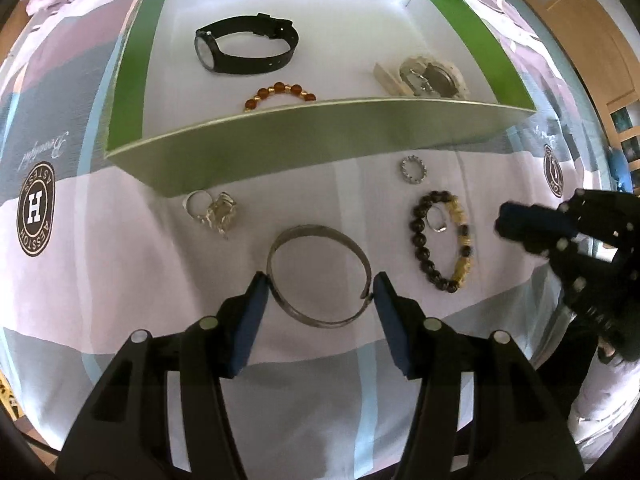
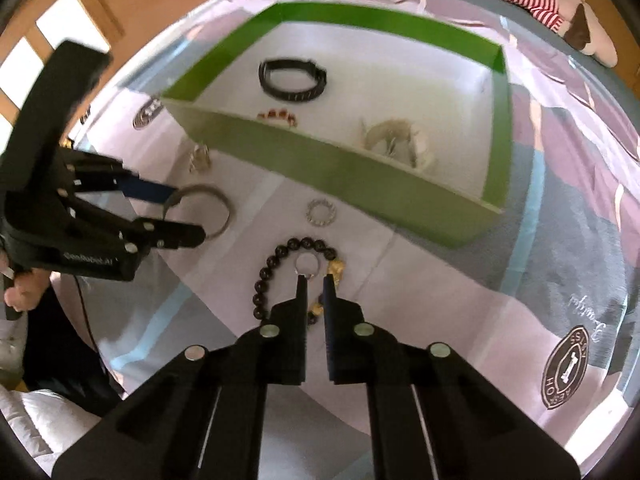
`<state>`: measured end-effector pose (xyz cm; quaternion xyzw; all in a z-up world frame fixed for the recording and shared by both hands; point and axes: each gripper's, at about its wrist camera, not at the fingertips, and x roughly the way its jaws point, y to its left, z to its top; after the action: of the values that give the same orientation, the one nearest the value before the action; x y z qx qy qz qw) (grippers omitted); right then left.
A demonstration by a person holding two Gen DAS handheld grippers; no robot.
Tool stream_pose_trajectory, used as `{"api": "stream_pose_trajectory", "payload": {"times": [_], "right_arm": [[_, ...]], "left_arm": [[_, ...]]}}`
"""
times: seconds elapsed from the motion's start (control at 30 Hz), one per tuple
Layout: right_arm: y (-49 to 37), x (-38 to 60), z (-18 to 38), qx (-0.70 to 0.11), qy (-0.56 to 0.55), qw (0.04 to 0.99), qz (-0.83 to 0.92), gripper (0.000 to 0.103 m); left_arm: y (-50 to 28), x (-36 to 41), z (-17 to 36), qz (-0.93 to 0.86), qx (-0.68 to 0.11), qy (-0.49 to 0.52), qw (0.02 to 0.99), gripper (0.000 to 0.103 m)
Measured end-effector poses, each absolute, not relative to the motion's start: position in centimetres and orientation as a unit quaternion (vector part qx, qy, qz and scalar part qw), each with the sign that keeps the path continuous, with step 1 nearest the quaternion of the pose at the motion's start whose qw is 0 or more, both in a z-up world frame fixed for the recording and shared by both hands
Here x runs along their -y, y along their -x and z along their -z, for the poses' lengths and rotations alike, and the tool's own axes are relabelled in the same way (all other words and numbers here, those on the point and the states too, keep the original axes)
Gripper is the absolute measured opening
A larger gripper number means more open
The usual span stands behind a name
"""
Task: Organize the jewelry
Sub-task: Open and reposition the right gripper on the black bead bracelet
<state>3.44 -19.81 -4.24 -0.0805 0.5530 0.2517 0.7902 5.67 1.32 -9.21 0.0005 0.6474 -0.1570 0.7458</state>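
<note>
Lilac-grey patchwork bedsheet (image 1: 120,264), wooden furniture (image 1: 592,40)

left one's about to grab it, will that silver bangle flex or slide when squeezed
The silver bangle looks like rigid metal, so it should probably hold shape. Its open ends suggest it may spring inward slightly. Smooth and thin between the left hand-held gripper pads, it could slip or pivot on the bedsheet.

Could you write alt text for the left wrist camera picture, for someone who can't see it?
An open left gripper straddles a silver bangle lying on a patterned bedspread. Beyond it, a green-walled box holds a black watch, an amber bead bracelet and a pale watch. Rings and a dark bead bracelet lie outside; the right gripper enters from the right.
</note>
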Motion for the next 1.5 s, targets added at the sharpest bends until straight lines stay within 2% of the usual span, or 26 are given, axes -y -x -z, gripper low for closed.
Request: {"api": "stream_pose_trajectory", "payload": {"times": [0.13, 0.17, 0.2, 0.23, 0.47, 0.53, 0.6, 0.9, 0.97, 1.03, 1.23, 1.5], "right_arm": [[-3.8, 20.2, 4.3, -0.54, 0.073, 0.804, -0.237, 0.01], [-3.8, 20.0, 4.7, -0.544, 0.078, 0.802, -0.232, 0.015], [-3.9, 19.6, 5.4, -0.551, 0.081, 0.798, -0.232, 0.026], [-3.9, 19.1, 6.0, -0.556, 0.085, 0.794, -0.231, 0.031], [-3.5, 16.5, 9.3, -0.565, 0.157, 0.783, -0.205, 0.031], [-3.4, 16.3, 9.6, -0.568, 0.157, 0.78, -0.209, 0.018], [-3.3, 16.3, 9.3, -0.569, 0.158, 0.778, -0.213, 0.011], [-3.4, 16.9, 8.7, -0.571, 0.149, 0.778, -0.215, 0.01], [-3.5, 17.2, 8.7, -0.57, 0.154, 0.78, -0.207, 0.015], [-3.6, 17.4, 8.7, -0.57, 0.152, 0.782, -0.202, 0.037], [-4.0, 18.3, 8.3, -0.571, 0.126, 0.787, -0.196, 0.038], [-3.4, 16.2, 9.5, -0.56, 0.166, 0.789, -0.19, 0.041]], "left_arm": [[-5.6, -2.0, 8.8, 0.152, -0.646, 0.003, 0.748, 0.055], [-5.7, -2.4, 8.6, 0.15, -0.646, 0.003, 0.748, 0.055], [-5.8, -2.4, 8.7, 0.149, -0.647, 0.002, 0.747, 0.055], [-5.9, -2.4, 8.8, 0.148, -0.649, 0.0, 0.746, 0.055], [-5.8, -1.8, 10.2, 0.142, -0.659, -0.021, 0.738, 0.053], [-5.9, -1.8, 10.2, 0.142, -0.658, -0.022, 0.739, 0.053], [-5.9, -1.7, 10.2, 0.142, -0.658, -0.022, 0.739, 0.053], [-6.1, -1.3, 10.8, 0.131, -0.653, -0.033, 0.745, 0.054], [-6.1, -1.0, 11.0, 0.129, -0.651, -0.035, 0.747, 0.058], [-6.1, -0.7, 11.0, 0.131, -0.65, -0.035, 0.748, 0.077], [-5.9, 0.2, 10.2, 0.151, -0.638, -0.029, 0.755, 0.083], [-5.8, 2.2, 12.1, 0.136, -0.642, -0.075, 0.751, 0.086]]}}
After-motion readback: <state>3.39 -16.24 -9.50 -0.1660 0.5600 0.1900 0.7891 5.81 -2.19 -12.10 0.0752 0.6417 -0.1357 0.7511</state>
